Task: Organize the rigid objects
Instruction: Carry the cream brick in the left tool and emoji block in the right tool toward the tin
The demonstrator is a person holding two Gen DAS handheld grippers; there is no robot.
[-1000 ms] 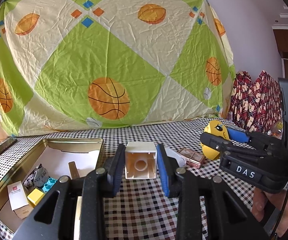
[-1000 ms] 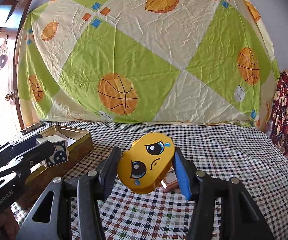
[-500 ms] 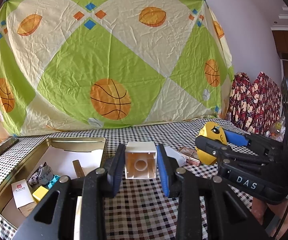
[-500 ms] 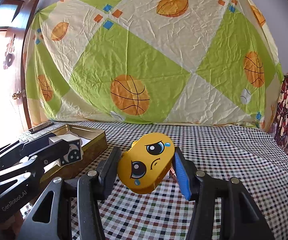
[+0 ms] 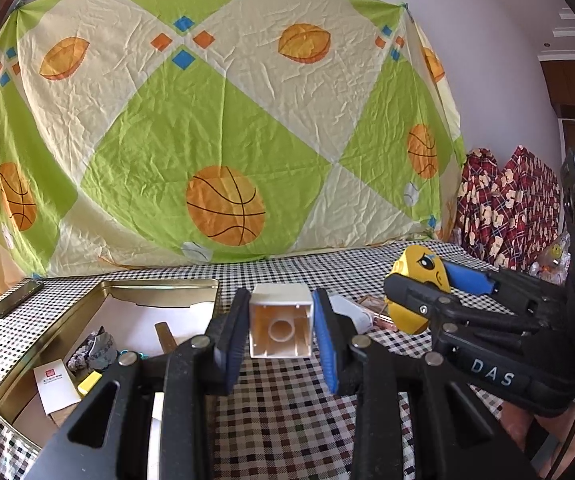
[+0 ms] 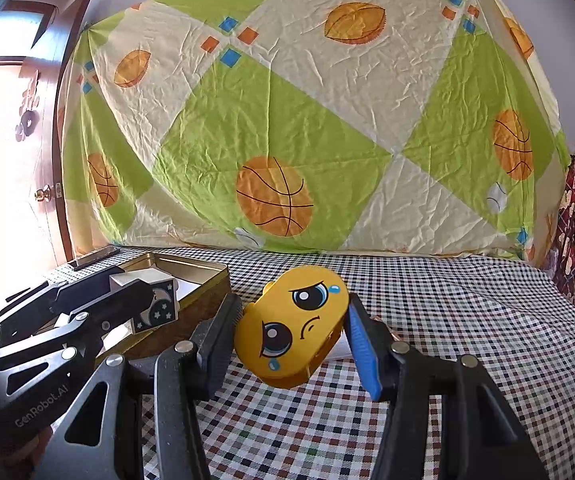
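Observation:
My left gripper (image 5: pixel 280 332) is shut on a white hollow block (image 5: pixel 280 326), held above the checked cloth just right of the gold tin (image 5: pixel 103 294). In the right wrist view the same block (image 6: pixel 155 300) shows a dark face with moon and stars, over the tin's (image 6: pixel 207 280) near corner. A yellow box with a crying cartoon face (image 6: pixel 293 330) is clamped tilted in my right gripper (image 6: pixel 293 340). From the left wrist view that box (image 5: pixel 417 294) and the right gripper (image 5: pixel 427 280) hang at the right, above the table.
The tin holds a yellow brick (image 5: pixel 88 382), a white card (image 5: pixel 53 384), a wooden piece (image 5: pixel 165 336) and a crumpled wrapper (image 5: pixel 93 352). A pinkish small box (image 5: pixel 375 310) and a white item (image 5: pixel 349 312) lie on the cloth. A phone (image 5: pixel 17 298) lies far left. A patterned sheet (image 5: pixel 223 120) hangs behind.
The right gripper with the yellow box has moved left, closer to the tin and the left gripper. The left gripper has stayed in place with the white block.

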